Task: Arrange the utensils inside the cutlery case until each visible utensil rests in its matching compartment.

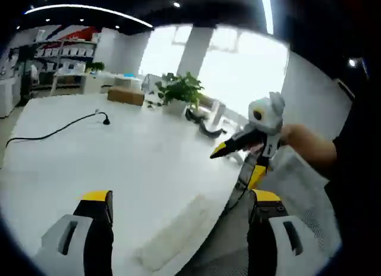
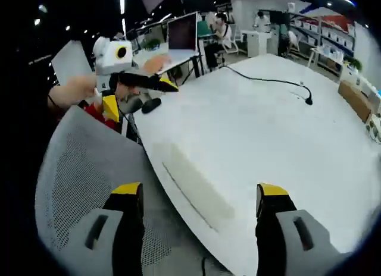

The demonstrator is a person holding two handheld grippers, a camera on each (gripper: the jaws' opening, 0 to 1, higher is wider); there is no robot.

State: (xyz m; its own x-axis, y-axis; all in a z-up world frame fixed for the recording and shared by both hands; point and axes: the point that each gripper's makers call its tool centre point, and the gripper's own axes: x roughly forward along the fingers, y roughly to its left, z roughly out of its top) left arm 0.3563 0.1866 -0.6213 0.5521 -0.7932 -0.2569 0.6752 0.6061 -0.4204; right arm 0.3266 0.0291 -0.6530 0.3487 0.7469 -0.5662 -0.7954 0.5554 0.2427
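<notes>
Hovering over the white counter, the left claw stands apart, gripping nothing — so does the right claw. A pale cutlery case lies blurred near the counter's edge, beside a mesh chair.

Open-plan office: long white table, desk monitor, storage shelves, potted plant.
</notes>
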